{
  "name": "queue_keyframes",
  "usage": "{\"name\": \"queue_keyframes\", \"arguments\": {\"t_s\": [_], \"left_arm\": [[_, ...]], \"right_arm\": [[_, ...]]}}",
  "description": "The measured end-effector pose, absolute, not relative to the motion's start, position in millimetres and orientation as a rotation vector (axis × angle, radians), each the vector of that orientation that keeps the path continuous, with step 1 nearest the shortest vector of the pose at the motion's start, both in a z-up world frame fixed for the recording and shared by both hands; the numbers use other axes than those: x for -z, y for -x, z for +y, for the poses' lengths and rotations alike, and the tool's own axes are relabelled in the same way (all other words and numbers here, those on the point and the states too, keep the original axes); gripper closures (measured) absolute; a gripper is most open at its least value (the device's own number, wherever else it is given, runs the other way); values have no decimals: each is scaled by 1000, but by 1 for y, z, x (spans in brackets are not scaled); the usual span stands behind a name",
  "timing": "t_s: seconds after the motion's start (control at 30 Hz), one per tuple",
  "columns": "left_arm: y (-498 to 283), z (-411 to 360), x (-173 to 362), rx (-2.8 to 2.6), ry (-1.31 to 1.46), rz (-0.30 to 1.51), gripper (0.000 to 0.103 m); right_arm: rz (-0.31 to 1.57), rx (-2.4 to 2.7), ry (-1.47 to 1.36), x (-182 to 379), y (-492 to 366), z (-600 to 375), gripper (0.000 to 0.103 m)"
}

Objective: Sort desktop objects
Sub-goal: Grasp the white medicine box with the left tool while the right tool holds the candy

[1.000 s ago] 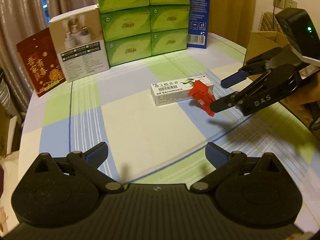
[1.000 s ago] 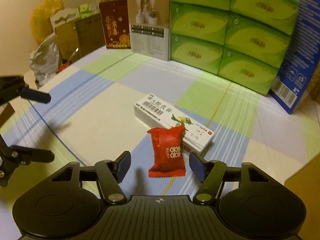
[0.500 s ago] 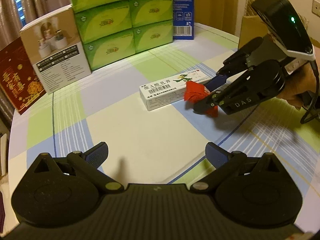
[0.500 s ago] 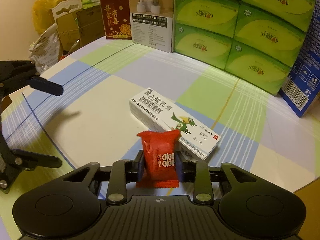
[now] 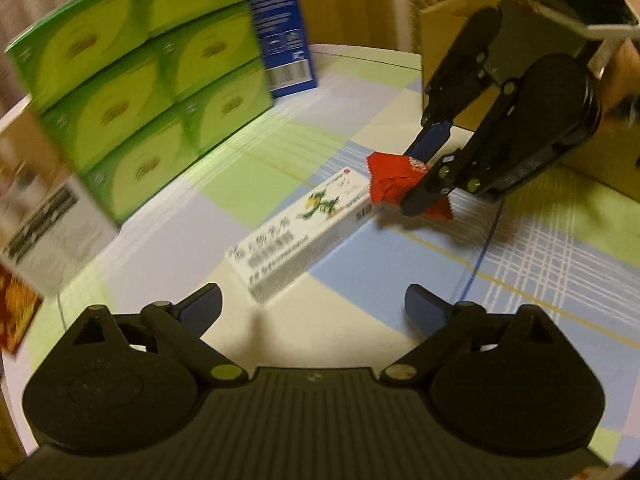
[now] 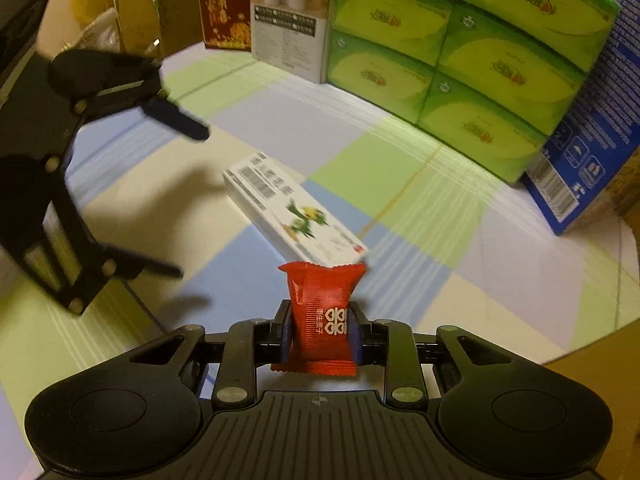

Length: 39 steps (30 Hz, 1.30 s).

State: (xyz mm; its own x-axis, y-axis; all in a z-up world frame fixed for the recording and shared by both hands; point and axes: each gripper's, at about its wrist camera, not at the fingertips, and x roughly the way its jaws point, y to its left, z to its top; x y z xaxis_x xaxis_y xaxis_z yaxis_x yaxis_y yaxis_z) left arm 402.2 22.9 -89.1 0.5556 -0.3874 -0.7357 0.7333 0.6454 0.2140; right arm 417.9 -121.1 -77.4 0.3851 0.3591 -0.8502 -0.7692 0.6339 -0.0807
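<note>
Red candy packet [image 6: 320, 316] now lifted clear of the tabletop [image 6: 500, 312], where a second back it lay flat by the white medicine box [image 6: 296, 216]. Right tool [image 6: 320, 326] pinches the packet at mid-height, both pads pressed on its sides, packet upright, top crimp just over the box's near end. Likely held that way so it carries off without slipping. Left tool [image 5: 312, 308] spread wide, holding nothing, pointing at the box's near end; probably lining up for it next. Box lies flat, slanted across the checked cloth. Behind: stacked green tissue packs [image 6: 452, 48], blue carton [image 6: 592, 120], white product box [image 6: 288, 36], red card box [image 6: 224, 8]. Brown cardboard box [image 5: 448, 40] sits at the right edge, maybe the sorting bin.
</note>
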Motion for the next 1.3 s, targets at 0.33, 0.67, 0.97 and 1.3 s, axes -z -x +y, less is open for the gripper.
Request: {"name": "queue_keyframes", "arguments": {"t_s": [0.33,0.67,0.97,1.3], "left_arm": [[-440,-5,102,772,-647,706,20],[-462,-16,112,779,-675,750,27],[-449,-18,106,730,-599,836,63],[-369,-22,98,577,-397,944,70]], "right_arm": [[975,-715,529,86,-418,-126,79],[1003,-669,524,101,-423,-125,79],[1008,-644,486,99,-420,-130,79],[1061,-679,475,84,-361,-131,79]]}}
